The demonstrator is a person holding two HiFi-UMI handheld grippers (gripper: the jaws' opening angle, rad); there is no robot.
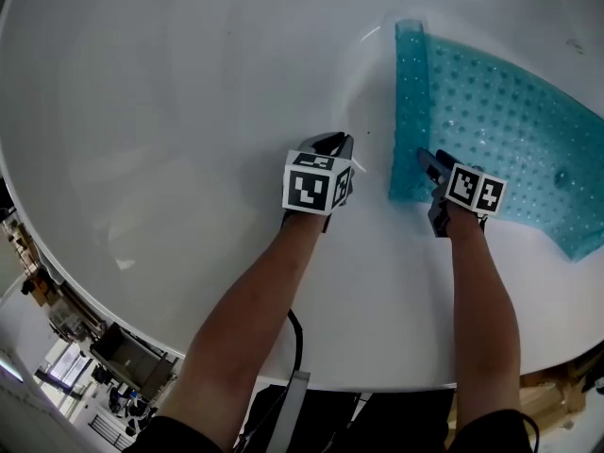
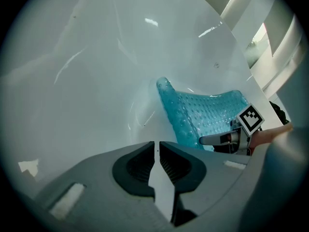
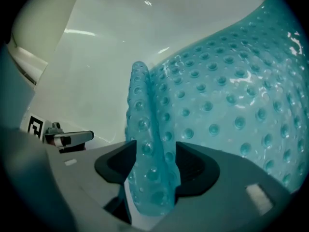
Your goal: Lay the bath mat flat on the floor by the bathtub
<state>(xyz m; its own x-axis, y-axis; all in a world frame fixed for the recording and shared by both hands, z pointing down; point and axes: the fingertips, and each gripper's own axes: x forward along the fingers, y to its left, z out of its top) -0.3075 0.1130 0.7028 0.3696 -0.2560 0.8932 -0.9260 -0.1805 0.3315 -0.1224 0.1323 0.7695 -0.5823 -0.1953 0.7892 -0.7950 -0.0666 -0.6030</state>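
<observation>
Head view: bath mat (image 1: 500,130) lies curled inside the white bathtub (image 1: 189,111), not yet on the floor; left gripper view: left tool (image 2: 157,151) jaws together, empty, near mat; right gripper view: right tool (image 3: 153,163) jaws apart astride the mat's folded edge, so lift-out and flat laying are judged outstanding.

The white bathtub (image 1: 189,92) carries everything here, and its smooth curved inside spreads bare ahead of and to the left of the left hand-held gripper (image 1: 335,142). Only 1 thing lies directly on it: a translucent teal bath mat (image 1: 510,130) studded with round bumps. The mat is draped over the tub's curve ahead and right of the right hand-held gripper (image 1: 427,161), with its folded-up near edge standing between that gripper's 2 parted jaws.
</observation>
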